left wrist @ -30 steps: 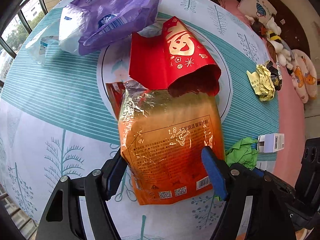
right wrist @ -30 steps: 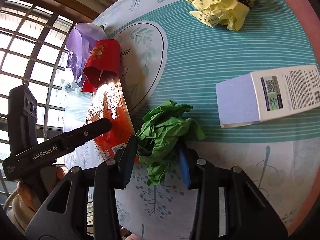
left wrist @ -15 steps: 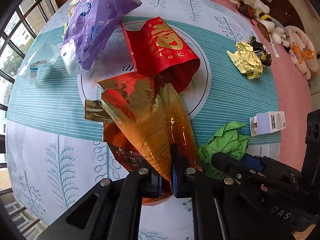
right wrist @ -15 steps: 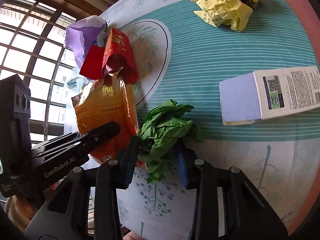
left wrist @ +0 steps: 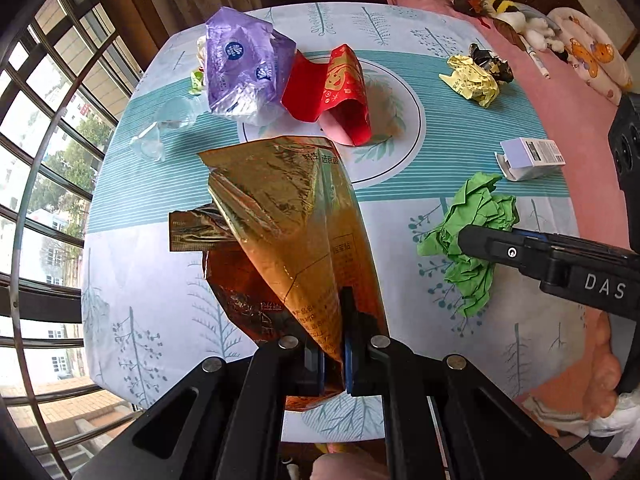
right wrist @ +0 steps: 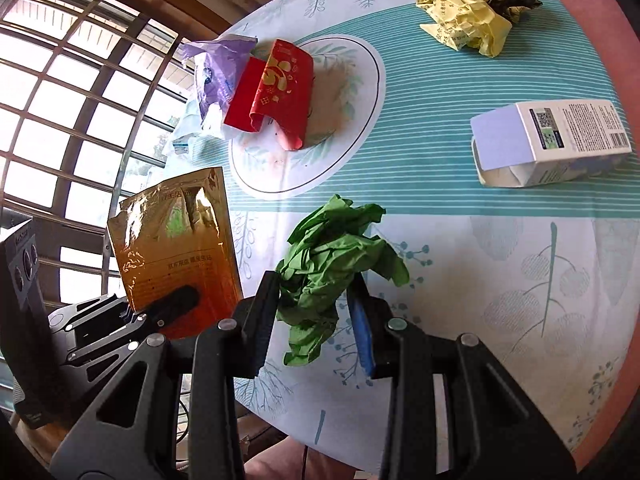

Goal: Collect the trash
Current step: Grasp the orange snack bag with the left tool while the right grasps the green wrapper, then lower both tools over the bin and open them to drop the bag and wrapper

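Left wrist: left tool (left wrist: 333, 360) pinches gold pouch (left wrist: 296, 240) above table edge (left wrist: 224, 376).

Daylight pours in through the barred window (right wrist: 80, 92), which is blown out to near white in the right wrist view and leaves the frames against it in silhouette. It strikes hard glare off the crinkled gold foil bag (left wrist: 288, 216), while the table (left wrist: 460, 152) is evenly lit with only soft, short shadows. Both views are sharp at the centre but bend strongly toward the edges, with dark corners.
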Tool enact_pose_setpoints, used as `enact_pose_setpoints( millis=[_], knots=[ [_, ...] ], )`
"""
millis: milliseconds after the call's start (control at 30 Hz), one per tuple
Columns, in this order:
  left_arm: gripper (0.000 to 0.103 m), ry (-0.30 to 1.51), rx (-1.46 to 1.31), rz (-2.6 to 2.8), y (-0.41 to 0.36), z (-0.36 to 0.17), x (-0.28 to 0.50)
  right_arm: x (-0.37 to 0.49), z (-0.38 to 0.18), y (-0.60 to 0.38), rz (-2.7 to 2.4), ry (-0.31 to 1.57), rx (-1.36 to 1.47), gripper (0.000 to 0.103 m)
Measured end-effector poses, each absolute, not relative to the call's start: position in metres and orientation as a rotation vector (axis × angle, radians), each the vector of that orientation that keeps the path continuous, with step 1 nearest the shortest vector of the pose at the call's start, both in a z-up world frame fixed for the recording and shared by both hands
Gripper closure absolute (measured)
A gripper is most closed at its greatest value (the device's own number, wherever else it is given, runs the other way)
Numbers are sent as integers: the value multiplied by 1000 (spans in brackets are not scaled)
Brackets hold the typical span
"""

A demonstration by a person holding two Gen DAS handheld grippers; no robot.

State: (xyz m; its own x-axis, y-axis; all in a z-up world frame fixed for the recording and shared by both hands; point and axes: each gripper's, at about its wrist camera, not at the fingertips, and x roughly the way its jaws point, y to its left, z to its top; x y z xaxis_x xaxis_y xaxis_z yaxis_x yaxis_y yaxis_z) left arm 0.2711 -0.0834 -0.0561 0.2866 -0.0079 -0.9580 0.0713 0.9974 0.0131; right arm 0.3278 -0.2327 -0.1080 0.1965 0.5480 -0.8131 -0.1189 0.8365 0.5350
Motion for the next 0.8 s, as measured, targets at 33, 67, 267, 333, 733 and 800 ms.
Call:
enact_pose_setpoints(
  millis=[33, 67, 267, 333, 733, 800],
  knots=[
    [97, 1260, 72, -49, -76, -50, 259, 321, -103, -229, 487, 1287, 392, 72],
    [97, 1243, 85, -43, -71, -45, 250, 315, -99, -225, 489, 1278, 390, 72],
    [97, 1122, 131, -38, -37, -7, 197, 262, -76, -198, 487, 1227, 389, 72],
    [97, 1092, 150, -42, -25, 2, 175, 240, -71, -186, 484, 1218, 390, 72],
    [97, 1018, 197, -108, 23, -2, 45, 96, -78, -125, 431, 1206, 348, 72],
    [97, 1032, 205, -120, 28, -13, 23, 74, -88, -117, 423, 1217, 343, 72]
  ],
)
